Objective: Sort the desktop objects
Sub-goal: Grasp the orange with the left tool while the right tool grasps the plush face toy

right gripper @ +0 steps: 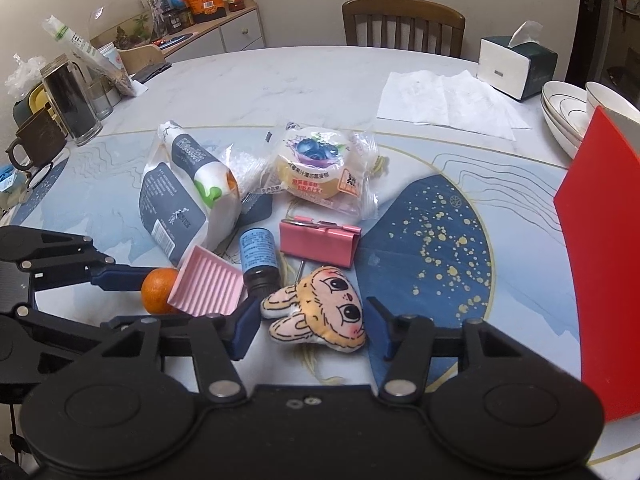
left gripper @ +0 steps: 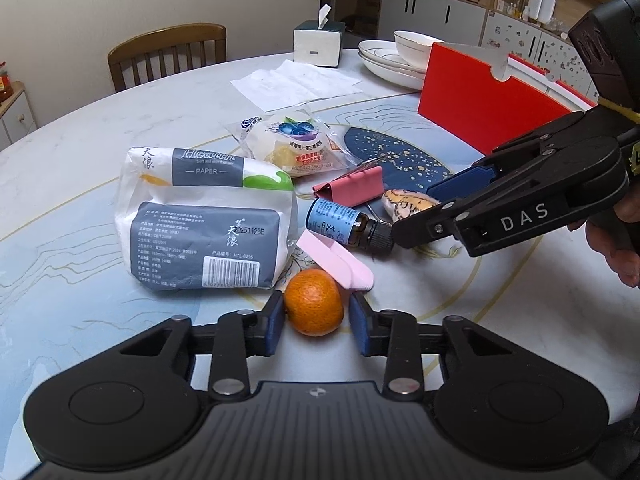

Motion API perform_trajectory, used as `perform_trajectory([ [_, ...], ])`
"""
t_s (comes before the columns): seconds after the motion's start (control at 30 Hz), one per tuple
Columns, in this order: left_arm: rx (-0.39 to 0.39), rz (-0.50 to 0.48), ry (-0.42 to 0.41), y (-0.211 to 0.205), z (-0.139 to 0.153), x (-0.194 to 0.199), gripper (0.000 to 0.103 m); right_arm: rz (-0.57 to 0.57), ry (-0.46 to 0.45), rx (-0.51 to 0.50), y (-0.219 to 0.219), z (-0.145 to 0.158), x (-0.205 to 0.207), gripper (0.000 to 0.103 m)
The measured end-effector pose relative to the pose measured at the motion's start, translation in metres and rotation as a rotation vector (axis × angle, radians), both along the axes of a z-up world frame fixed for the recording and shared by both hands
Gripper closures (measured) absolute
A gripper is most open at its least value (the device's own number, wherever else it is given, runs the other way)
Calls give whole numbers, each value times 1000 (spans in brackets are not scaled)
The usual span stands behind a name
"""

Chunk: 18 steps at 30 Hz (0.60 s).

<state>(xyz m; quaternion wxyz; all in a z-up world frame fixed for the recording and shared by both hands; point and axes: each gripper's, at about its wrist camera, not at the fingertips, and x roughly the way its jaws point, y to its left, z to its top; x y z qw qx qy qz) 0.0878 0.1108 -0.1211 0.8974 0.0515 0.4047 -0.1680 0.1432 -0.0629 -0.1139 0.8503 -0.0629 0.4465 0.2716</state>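
Observation:
A small orange [left gripper: 314, 302] lies on the marble table [left gripper: 80, 160] between the blue pads of my left gripper [left gripper: 316, 320]. The left pad touches it and the right pad stands a sliver off. From the right wrist view, one left finger [right gripper: 120, 276] reaches the orange [right gripper: 158, 290]. My right gripper [right gripper: 314, 326] is open around a plush rabbit face [right gripper: 320, 312], with a small gap on each side. Close by lie a pink ridged dish [right gripper: 208, 284], a brown bottle [right gripper: 258, 256], a pink binder clip [right gripper: 318, 242], a tissue pack [left gripper: 200, 216] and a blueberry pastry packet [right gripper: 320, 164].
A red box [left gripper: 480, 100] stands at the right, with stacked white plates [left gripper: 384, 56] and a tissue box [left gripper: 318, 42] behind it. Paper napkins [right gripper: 448, 100] lie farther back. Glasses and a mug [right gripper: 36, 140] crowd the table's left edge. A chair [right gripper: 404, 24] stands beyond.

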Motion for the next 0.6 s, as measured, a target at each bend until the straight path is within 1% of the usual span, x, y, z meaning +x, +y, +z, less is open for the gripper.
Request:
perform_trajectory([
  [0.07, -3, 4, 5, 1, 1, -2, 73, -3, -1, 2, -2, 0, -1, 49],
  [0.47, -35, 20, 44, 5, 4, -21, 73, -19, -4, 9, -13, 7, -21, 50],
  [0.6, -44, 15, 41, 3, 10, -28, 73, -19, -7, 20, -18, 13, -29, 50],
])
